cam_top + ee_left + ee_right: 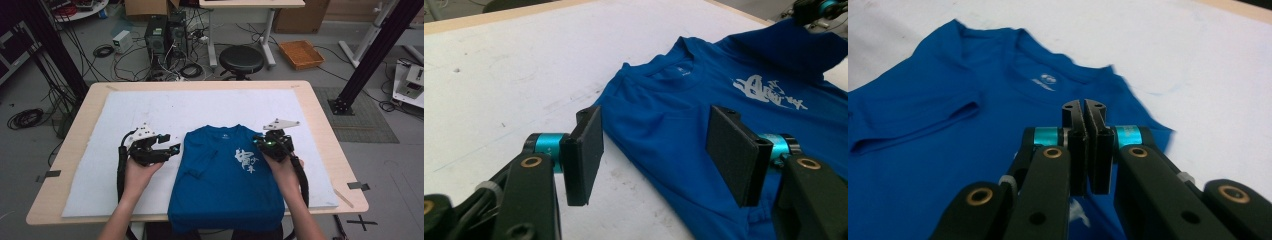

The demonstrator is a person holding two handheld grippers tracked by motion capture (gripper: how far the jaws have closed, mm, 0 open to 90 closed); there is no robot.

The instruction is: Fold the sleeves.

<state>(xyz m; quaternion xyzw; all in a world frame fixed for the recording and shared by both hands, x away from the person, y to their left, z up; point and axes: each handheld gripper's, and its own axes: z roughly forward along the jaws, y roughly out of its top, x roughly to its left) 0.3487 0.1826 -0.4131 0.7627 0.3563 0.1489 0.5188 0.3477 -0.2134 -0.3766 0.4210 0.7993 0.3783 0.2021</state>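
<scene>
Currently I see the blue T-shirt (pixel 227 175) at the desk's near edge, hem overhanging. My left gripper (pixel 172 148) gapes empty beside its folded sleeve; my right gripper (pixel 1084 131) seems pinched on its right side.

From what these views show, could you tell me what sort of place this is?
Probably a robotics lab or data-recording workshop: computer towers and tangled cables sit on the floor, black frame posts flank the table, and cardboard boxes are stacked behind.
</scene>
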